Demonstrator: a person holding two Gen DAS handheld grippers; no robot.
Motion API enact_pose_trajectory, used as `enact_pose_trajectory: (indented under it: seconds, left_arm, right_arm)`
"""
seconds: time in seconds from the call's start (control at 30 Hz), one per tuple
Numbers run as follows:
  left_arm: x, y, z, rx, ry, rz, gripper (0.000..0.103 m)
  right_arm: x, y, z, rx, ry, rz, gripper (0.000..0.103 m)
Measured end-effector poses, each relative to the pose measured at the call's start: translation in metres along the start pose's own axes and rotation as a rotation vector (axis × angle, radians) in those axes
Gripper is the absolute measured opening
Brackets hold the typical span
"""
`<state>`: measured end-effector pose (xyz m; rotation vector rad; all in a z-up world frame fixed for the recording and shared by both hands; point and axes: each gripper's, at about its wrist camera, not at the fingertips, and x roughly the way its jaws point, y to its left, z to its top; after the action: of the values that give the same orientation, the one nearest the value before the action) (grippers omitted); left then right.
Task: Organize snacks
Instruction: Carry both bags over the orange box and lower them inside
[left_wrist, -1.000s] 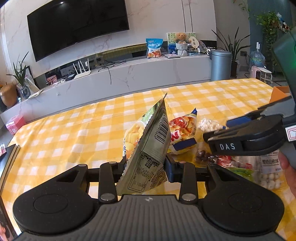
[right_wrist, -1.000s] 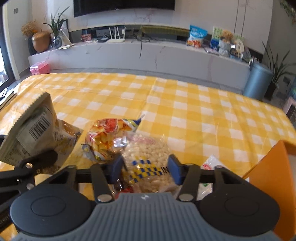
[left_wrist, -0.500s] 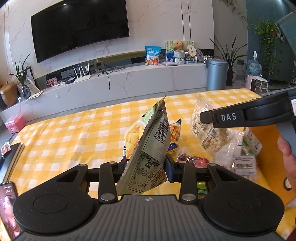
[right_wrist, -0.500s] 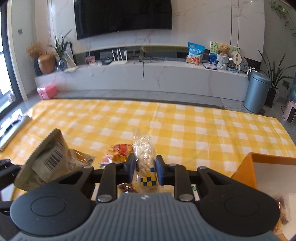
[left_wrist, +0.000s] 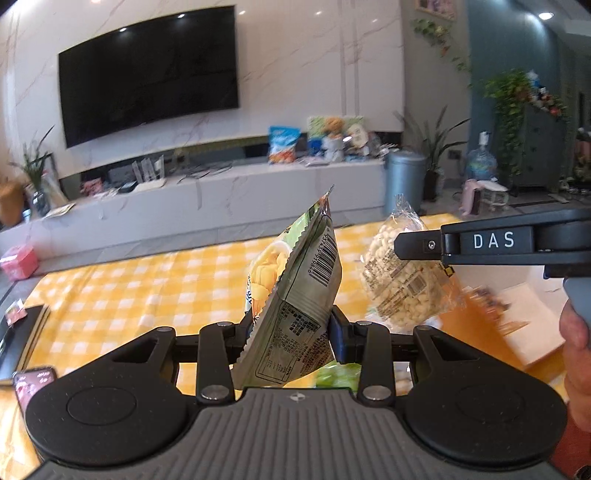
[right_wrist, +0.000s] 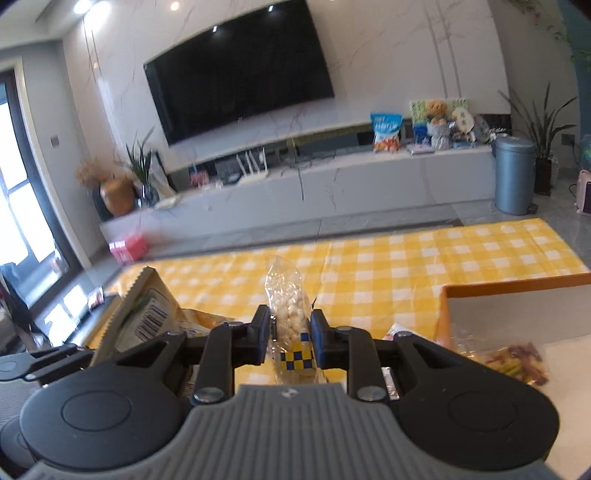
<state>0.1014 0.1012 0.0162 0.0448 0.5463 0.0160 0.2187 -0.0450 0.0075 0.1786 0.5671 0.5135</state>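
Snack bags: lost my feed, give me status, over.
Left gripper shut on green snack bag, raised. Right gripper shut on clear puff bag, beside orange box. Nothing blocking the box.

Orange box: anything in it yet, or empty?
Not empty. The orange box already holds a reddish snack packet on its white floor. The rest of its interior is out of frame.

Bright daylight from window (right_wrist: 18, 221); ceiling spots glare; fisheye bends edges; motion blur smears background.
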Motion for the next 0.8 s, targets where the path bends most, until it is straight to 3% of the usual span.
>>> enact_pose_trajectory:
  seconds: [0.23,0.43,0.63,0.8]
  left_arm:
    - [-0.009,-0.043,0.022,0.051,-0.039,-0.145,0.042]
    - [0.010,-0.085,0.042,0.090,-0.005,-0.307,0.042]
    - [0.046,-0.128,0.060,0.126,0.085,-0.435,0.042]
    - [0.096,-0.148,0.060,0.086,0.271,-0.481,0.043]
  right_arm:
    - [-0.055,-0.035,0.002,0.085,-0.095,-0.056,0.021]
    - [-0.089,-0.090,-0.006,0.211,-0.124,-0.142,0.021]
    - [-0.101,-0.145,-0.022,0.352,-0.104,-0.219,0.021]
    - [-0.095,-0.172,-0.034,0.423,-0.060,-0.238,0.021]
